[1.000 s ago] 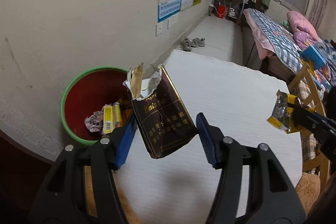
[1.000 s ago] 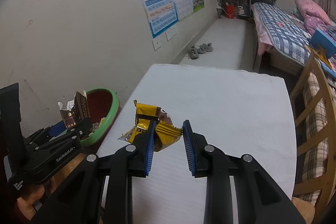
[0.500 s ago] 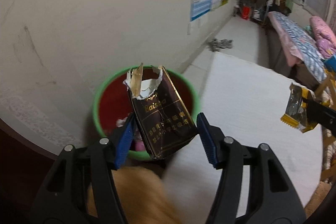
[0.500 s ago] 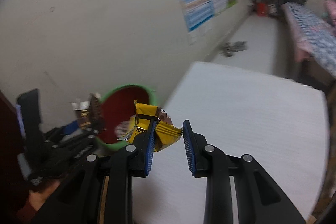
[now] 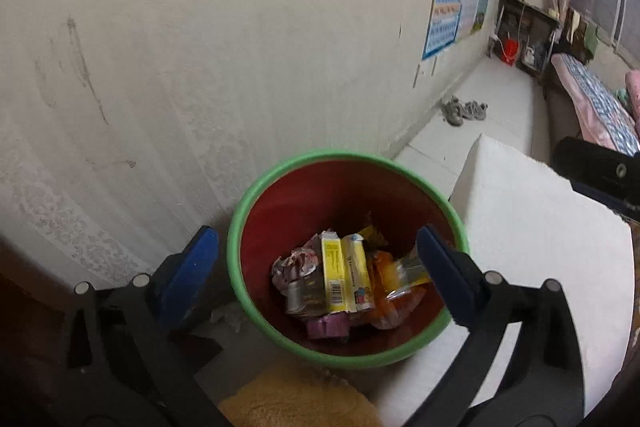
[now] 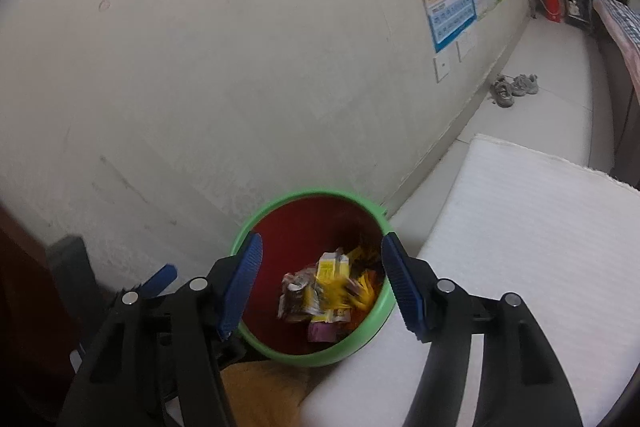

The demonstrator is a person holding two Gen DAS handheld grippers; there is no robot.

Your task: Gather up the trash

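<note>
Left tool [image 5: 316, 259] of mine, jaws opening and empty, tilts down over the green-rimmed bin [image 5: 256, 187] between wall [image 5: 200, 47] and tabletop [image 5: 540, 227], trash [image 5: 344, 279] inside, while my right tool [image 6: 322, 283] opens empty above it.

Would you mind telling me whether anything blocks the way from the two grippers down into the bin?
Nothing visible does. The left gripper and right gripper, jaws opening and empty, hang over the bin, whose mouth is uncovered, wrappers lying inside.
</note>
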